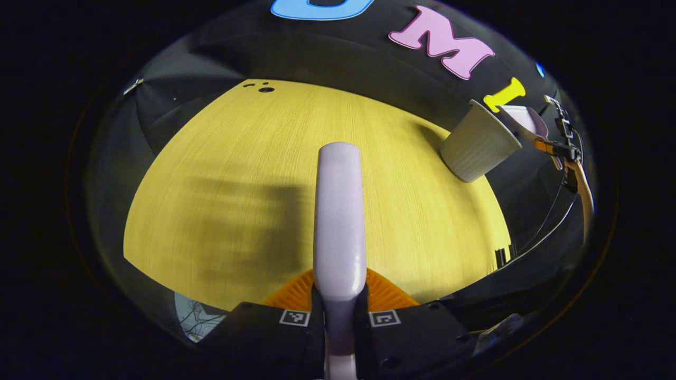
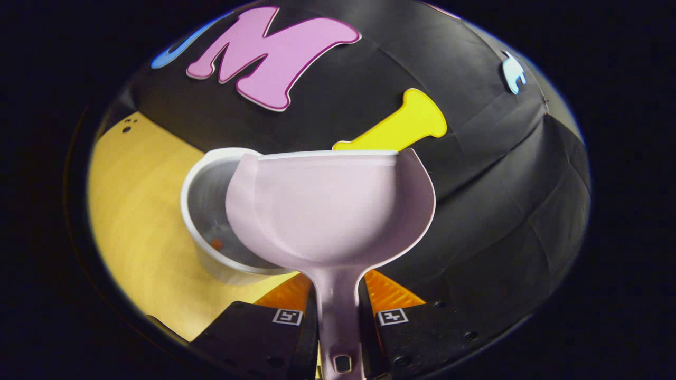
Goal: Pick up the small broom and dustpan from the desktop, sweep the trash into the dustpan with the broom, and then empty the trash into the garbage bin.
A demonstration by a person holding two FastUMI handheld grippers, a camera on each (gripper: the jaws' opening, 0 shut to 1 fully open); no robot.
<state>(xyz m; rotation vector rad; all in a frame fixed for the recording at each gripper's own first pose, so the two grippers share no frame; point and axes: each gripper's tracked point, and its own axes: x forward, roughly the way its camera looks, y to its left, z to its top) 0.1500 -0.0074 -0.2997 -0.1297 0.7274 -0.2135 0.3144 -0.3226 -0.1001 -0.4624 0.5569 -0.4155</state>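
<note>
The dustpan [image 2: 330,211] is clamped by its handle in the right gripper [image 2: 338,316], scoop forward, overlapping the right rim of the garbage bin [image 2: 211,232], where a bit of trash lies inside. The left gripper [image 1: 338,316] grips the broom's handle [image 1: 339,221], which points away over the desktop [image 1: 222,174], bin far right.

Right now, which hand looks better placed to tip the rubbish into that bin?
The right. Its gripper is shut on the dustpan, held just above the garbage bin. The left gripper clamps the broom handle out over the desktop, away from the bin.
</note>
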